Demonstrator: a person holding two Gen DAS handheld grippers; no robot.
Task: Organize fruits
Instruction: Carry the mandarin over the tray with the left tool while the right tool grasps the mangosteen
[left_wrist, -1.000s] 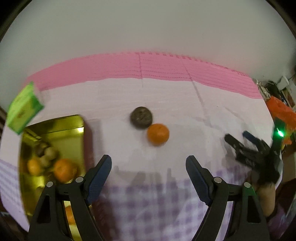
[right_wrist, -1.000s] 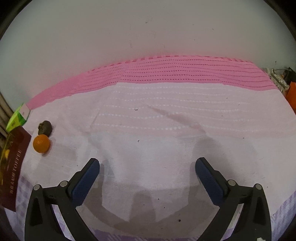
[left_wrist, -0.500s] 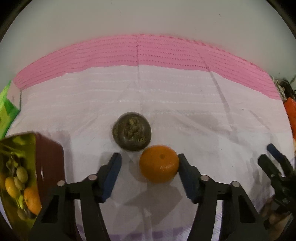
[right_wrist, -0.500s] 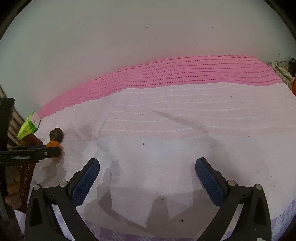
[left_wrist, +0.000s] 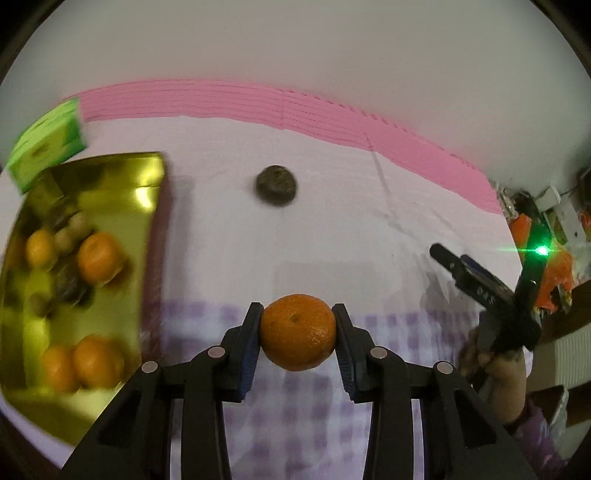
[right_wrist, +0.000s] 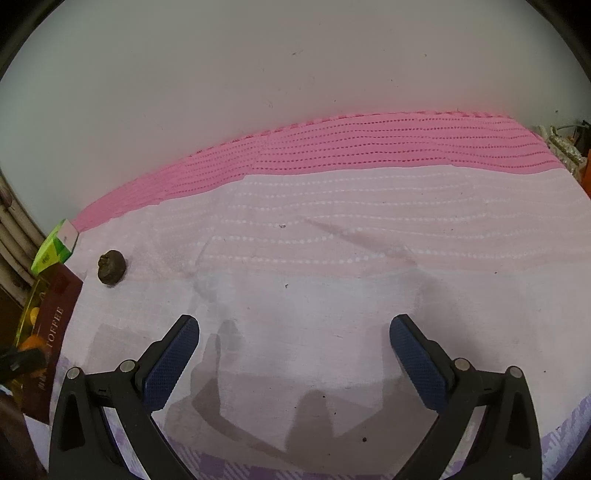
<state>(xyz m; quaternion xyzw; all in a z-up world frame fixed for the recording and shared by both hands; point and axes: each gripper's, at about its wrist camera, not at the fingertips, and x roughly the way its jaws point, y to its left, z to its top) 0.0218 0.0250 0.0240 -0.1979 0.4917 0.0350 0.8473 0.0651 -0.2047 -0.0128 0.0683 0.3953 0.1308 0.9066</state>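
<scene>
My left gripper is shut on an orange mandarin and holds it above the cloth, right of the gold tin. The tin holds several mandarins and small pale fruits. A dark brown wrinkled fruit lies on the cloth beyond the mandarin; it also shows in the right wrist view. My right gripper is open and empty over bare cloth; it also shows in the left wrist view at the right.
A green carton stands behind the tin, at far left in the right wrist view. The tin's dark red side reads TOFFEE. A pink-edged cloth meets a pale wall. Clutter sits at the far right.
My left gripper closed on the mandarin, lifted it and drew back from the dark fruit toward the tin. The right gripper stayed open and hardly moved.
</scene>
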